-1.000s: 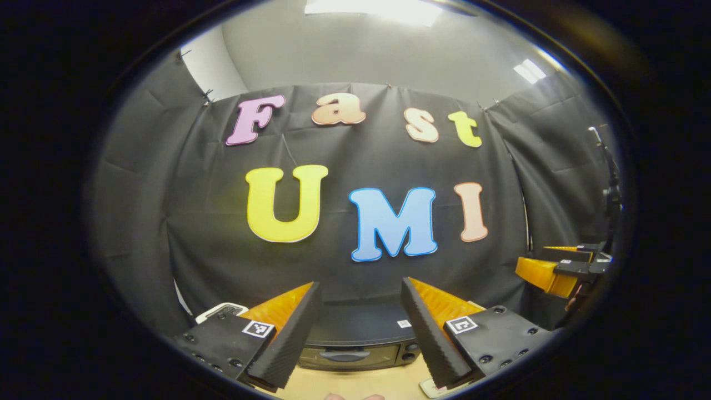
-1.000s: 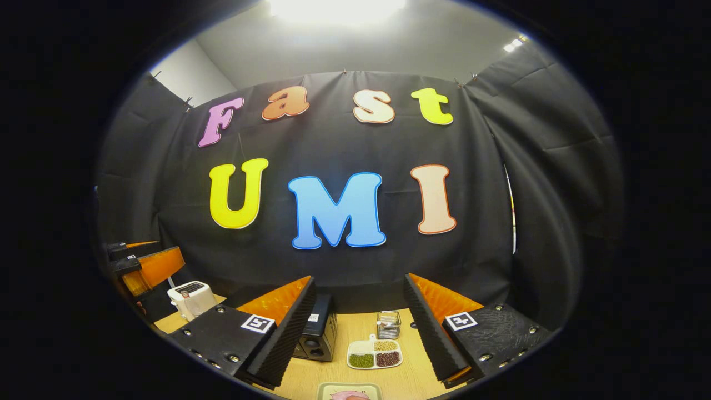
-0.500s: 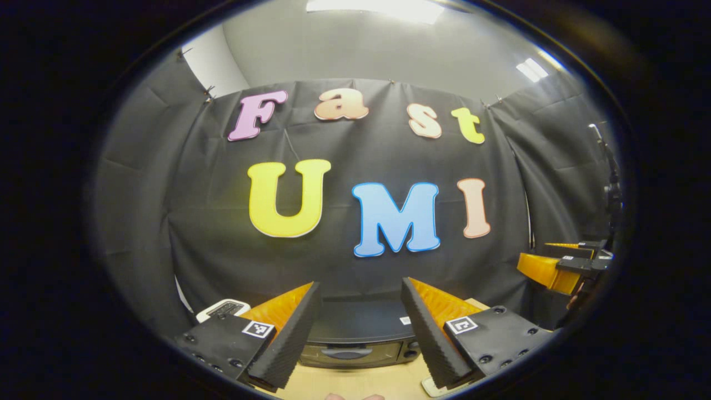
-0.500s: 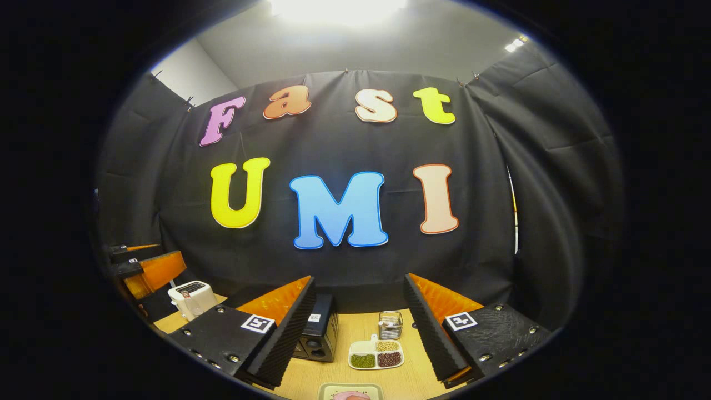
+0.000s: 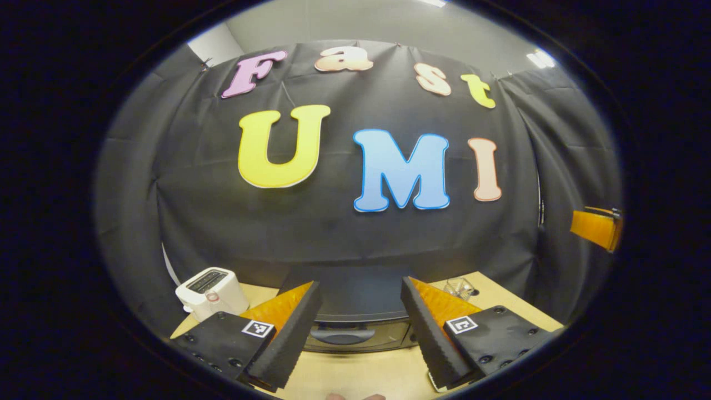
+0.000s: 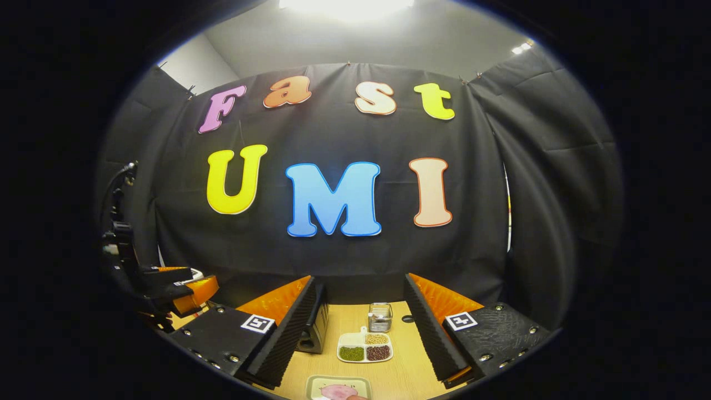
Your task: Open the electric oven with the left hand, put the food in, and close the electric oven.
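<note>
Ridged pads apart on left gripper (image 5: 358,333), nothing held; right gripper (image 6: 361,333) likewise spread. Oven (image 5: 355,328) straight ahead, door shut, handle (image 5: 341,336) between the fingers. Food (image 6: 339,391), apparently pink, on tray. Risk: missing the handle through a steep approach. Since earlier, camera tilted down, toaster (image 5: 211,291) fully visible.

I see a pale wooden surface (image 6: 400,378) carrying the black oven (image 5: 355,319) and a white toaster (image 5: 211,291). Also on it: a divided dish of beans (image 6: 365,351), a small wire holder (image 6: 380,317), and a plate of food (image 6: 339,389).
</note>
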Action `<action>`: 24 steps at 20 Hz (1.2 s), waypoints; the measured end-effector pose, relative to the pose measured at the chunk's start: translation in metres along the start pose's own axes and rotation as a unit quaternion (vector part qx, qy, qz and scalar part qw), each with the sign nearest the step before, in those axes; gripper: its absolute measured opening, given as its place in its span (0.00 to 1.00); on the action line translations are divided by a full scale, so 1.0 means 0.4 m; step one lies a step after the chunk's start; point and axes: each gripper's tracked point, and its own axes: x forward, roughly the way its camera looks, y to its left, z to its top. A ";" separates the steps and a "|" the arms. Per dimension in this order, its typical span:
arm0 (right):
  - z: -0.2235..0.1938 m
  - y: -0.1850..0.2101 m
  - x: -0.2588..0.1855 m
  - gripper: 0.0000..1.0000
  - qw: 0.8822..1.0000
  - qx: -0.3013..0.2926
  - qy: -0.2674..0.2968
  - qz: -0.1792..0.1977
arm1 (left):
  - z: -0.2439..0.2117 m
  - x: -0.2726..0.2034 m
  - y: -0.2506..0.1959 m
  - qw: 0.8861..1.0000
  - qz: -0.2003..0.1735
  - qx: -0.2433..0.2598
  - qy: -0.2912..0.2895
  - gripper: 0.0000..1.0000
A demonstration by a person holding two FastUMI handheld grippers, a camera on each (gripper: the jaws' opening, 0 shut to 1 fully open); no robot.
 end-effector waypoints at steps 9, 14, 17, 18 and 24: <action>-0.020 -0.022 0.021 0.96 1.000 -0.011 0.015 -0.018 | -0.248 0.216 0.044 0.995 0.009 0.014 0.100 0.97; -0.031 -0.040 0.019 0.96 0.999 -0.007 0.023 -0.033 | -0.334 0.246 0.064 0.990 0.024 0.021 0.135 0.97; -0.032 -0.040 0.023 0.96 0.999 0.000 0.023 -0.036 | -0.352 0.228 0.064 0.991 0.024 0.004 0.132 0.97; -0.031 -0.036 0.024 0.96 0.999 0.002 0.023 -0.035 | -0.350 0.222 0.064 0.992 0.024 0.007 0.127 0.98; -0.024 -0.013 0.011 0.96 1.000 0.002 0.017 -0.023 | -0.392 0.144 0.054 0.990 0.024 0.004 0.141 0.98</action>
